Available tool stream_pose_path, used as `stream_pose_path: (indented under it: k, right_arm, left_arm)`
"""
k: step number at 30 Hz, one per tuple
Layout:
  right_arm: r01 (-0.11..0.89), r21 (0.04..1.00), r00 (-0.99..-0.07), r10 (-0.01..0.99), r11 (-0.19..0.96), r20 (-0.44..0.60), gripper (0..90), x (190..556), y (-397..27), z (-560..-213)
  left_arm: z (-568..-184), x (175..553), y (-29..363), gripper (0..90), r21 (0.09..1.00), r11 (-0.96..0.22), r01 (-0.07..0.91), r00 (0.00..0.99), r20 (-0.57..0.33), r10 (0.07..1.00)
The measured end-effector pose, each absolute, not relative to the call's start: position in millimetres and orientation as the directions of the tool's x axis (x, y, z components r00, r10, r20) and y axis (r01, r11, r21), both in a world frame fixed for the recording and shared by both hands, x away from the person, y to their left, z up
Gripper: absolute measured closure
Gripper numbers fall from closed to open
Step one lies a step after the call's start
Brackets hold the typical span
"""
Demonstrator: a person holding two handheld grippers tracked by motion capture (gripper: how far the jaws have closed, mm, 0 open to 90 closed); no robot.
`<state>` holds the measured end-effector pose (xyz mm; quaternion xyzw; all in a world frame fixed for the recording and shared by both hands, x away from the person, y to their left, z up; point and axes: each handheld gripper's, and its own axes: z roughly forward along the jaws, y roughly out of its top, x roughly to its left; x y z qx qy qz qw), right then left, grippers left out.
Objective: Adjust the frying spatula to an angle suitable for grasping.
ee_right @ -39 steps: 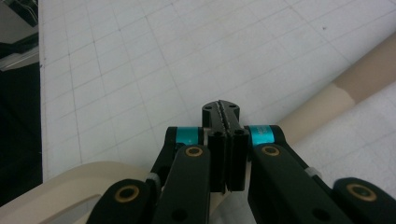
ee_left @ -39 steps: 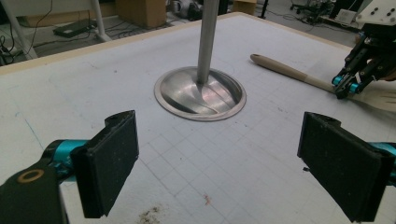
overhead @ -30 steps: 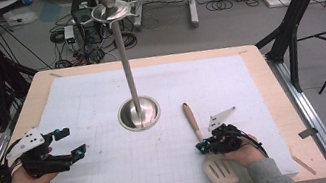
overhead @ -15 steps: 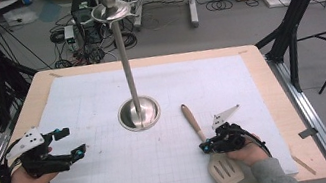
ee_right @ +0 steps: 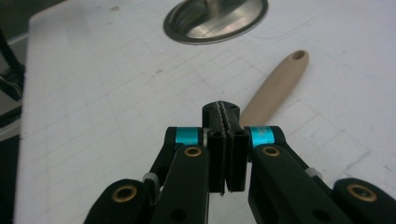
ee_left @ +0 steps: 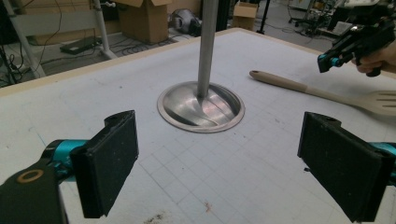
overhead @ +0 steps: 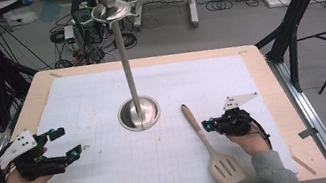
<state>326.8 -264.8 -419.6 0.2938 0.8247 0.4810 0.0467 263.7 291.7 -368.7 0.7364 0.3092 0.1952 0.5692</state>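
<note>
On the table [overhead: 274, 102] — one spatula [overhead: 210, 149], one stand [overhead: 139, 114]; left tongs [overhead: 69, 143] released, right tongs [overhead: 206, 126] clenched empty.

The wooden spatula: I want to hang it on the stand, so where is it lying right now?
In the high view the wooden spatula lies flat on the white mat, right of the steel stand's base, just left of the right gripper, blade toward the table's near edge.
</note>
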Motion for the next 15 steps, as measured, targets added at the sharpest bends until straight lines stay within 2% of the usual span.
stream_pose_path:
  k: [7, 15]
  right_arm:
    - [0.427, 0.802, -0.823, 0.546, 0.418, 0.154, 89.0, 342, -259, -436]
    - [0.43, 0.8, -0.817, 0.557, 0.419, 0.148, 88.8, 348, -260, -436]
  left_arm:
    - [-372, 261, 293, 12.8, 0.955, -0.17, 0.242, 0.727, -0.063, 0.683]
    - [-371, 258, 295, 12.8, 0.955, -0.178, 0.238, 0.726, -0.053, 0.686]
